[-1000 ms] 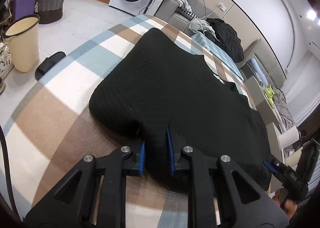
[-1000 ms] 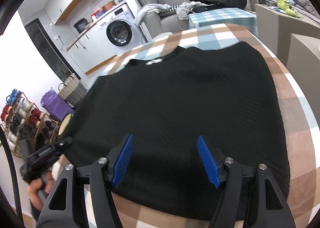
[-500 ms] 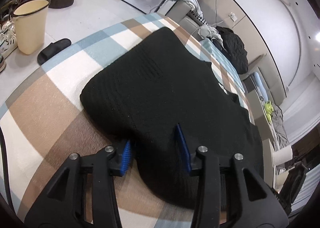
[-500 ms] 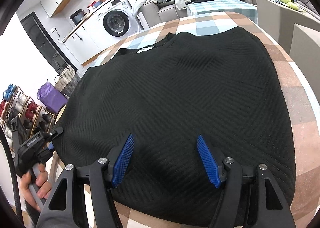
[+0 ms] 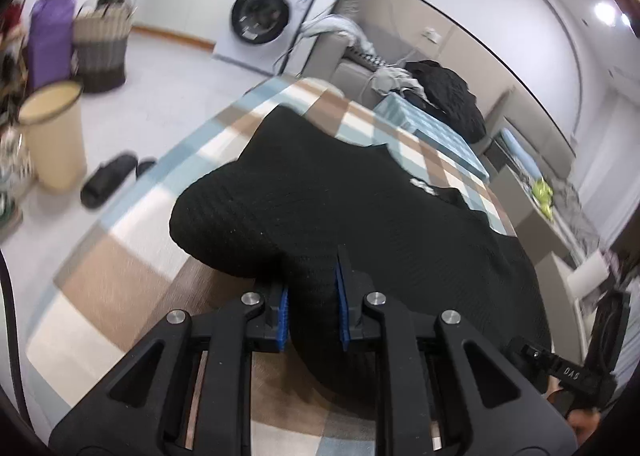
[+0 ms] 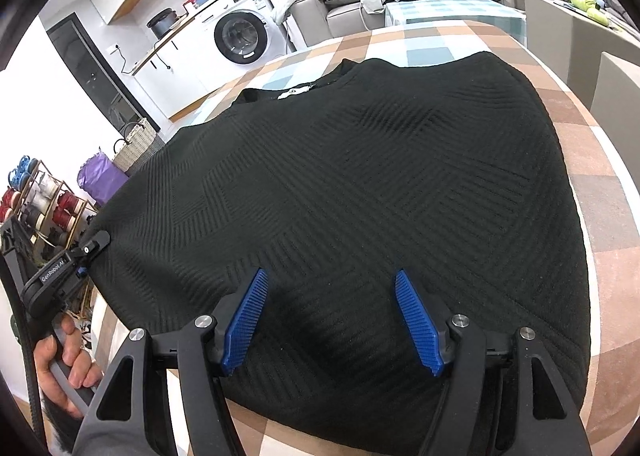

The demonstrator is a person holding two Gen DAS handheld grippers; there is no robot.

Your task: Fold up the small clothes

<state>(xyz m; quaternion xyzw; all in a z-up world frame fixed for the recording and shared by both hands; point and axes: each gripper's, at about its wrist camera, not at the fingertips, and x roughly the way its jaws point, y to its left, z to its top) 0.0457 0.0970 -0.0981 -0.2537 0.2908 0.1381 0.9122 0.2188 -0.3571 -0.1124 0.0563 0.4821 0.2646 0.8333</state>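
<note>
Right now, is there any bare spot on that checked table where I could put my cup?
Bare checked cloth shows along the right edge beside the black sweater, and beyond its collar. The middle is all sweater, with the left gripper pinching its corner and the right gripper above its near hem.

My right gripper [image 6: 332, 322], its ribbed blue pads spread wide, hovers over the near hem of a black textured knit garment [image 6: 360, 184] lying flat on a brown, blue and white checked tablecloth [image 6: 596, 176]. At nine o'clock, my left gripper [image 6: 86, 252] meets the garment's edge; a white front-loading washing machine [image 6: 240, 36] stands at eleven.
</note>
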